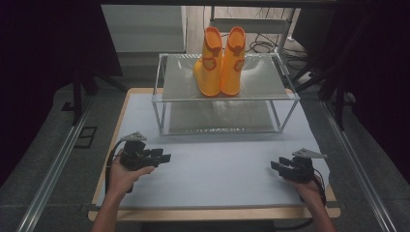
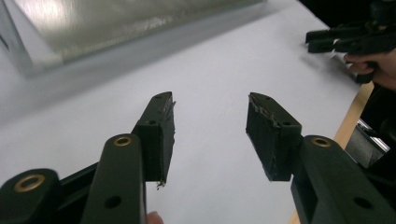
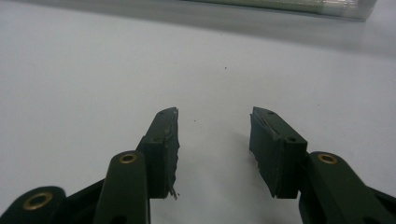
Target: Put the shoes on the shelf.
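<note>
A pair of orange rubber boots point(image 1: 220, 63) stands upright, side by side and touching, on the top shelf of a clear two-tier rack point(image 1: 290, 96) at the upper centre of the high view. The left gripper point(image 1: 164, 157) at lower left and the right gripper point(image 1: 275, 165) at lower right sit low over the white table point(image 1: 217, 169), well apart from the boots, each with jaws apart and nothing between them. The boots look light, smooth and bendy, likely to slip or buckle under a squeeze, so the stiffer rim at the top of a shaft seems the best place to pinch.

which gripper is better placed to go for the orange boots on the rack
Left, slightly. The left gripper is nearer the orange boots, which stand left of centre on the rack. The right gripper is farther off. Both are open and empty.
</note>
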A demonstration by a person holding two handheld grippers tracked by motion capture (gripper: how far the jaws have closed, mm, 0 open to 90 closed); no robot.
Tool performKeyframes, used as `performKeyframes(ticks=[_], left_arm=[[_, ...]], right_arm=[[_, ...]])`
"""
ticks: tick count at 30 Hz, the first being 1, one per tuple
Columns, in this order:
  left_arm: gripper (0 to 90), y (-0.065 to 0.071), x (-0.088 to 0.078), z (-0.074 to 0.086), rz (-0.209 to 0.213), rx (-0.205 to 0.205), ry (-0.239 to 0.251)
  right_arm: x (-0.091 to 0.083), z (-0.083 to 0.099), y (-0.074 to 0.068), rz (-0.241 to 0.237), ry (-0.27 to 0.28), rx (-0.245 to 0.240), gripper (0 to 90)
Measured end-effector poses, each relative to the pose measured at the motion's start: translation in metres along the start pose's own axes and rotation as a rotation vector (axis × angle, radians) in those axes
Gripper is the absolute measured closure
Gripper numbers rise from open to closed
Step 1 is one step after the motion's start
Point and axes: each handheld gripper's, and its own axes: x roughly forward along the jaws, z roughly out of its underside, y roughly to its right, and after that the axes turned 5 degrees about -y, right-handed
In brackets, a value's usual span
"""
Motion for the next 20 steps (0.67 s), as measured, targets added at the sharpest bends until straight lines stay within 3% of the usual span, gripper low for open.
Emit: performKeyframes(ticks=[6,9,20], left_arm=[[49.8,-0.0089,0.0027,0.0112,0.002,-0.039,-0.005],[49.7,-0.0091,-0.0010,0.0113,-0.004,-0.052,0.030],[48.2,-0.0104,0.0042,0.0121,-0.023,-0.052,0.023]], right_arm=[[0.0004,0.0001,-0.0005,0.002,0.002,-0.009,52.0],[0.0002,-0.0003,-0.0013,0.003,0.005,-0.011,52.0],[-0.0009,-0.0030,-0.0047,0.003,0.016,-0.030,50.3]])
